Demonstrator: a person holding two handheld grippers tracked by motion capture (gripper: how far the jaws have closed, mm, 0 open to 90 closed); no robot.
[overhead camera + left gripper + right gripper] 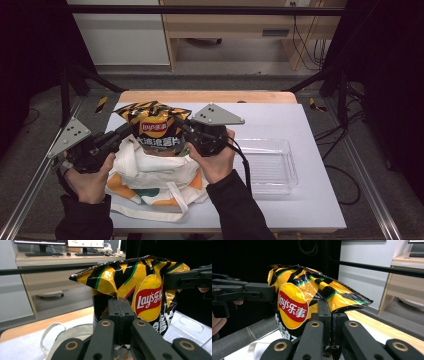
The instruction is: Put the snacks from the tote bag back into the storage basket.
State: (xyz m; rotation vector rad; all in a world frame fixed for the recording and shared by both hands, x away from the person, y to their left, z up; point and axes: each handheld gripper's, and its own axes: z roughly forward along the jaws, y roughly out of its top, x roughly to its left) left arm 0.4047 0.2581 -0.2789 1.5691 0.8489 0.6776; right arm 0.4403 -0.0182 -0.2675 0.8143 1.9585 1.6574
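The pale lavender-grey matte tabletop (310, 200) carries everything, flat and smooth, with a strip of light wood showing along its far edge at twelve o'clock. At about three o'clock from the hands lies the clear rigid plastic tray (287, 172), a shallow rectangle with rounded corners, standing empty and apart from the work.

At the near centre slumps the cream canvas tote bag with orange and dark green print (150, 187), soft and creased, its webbing handles looped loose toward six o'clock. Its mouth faces twelve o'clock, which I judge is why the packet stands there, part way in.

The glossy yellow-and-black striped crisp packet with a red oval logo (157, 131) stands upright at the bag's mouth, its lower end inside the cloth, its crinkled foil puffed with air and sealed flat along the top.

The left gripper (119, 302) comes in from nine o'clock, jaws clenched together on the packet's side fold. The right gripper (329, 305) meets it from three o'clock, jaws likewise pinched shut on the foil. Holding both sides probably keeps the slippery packet upright.
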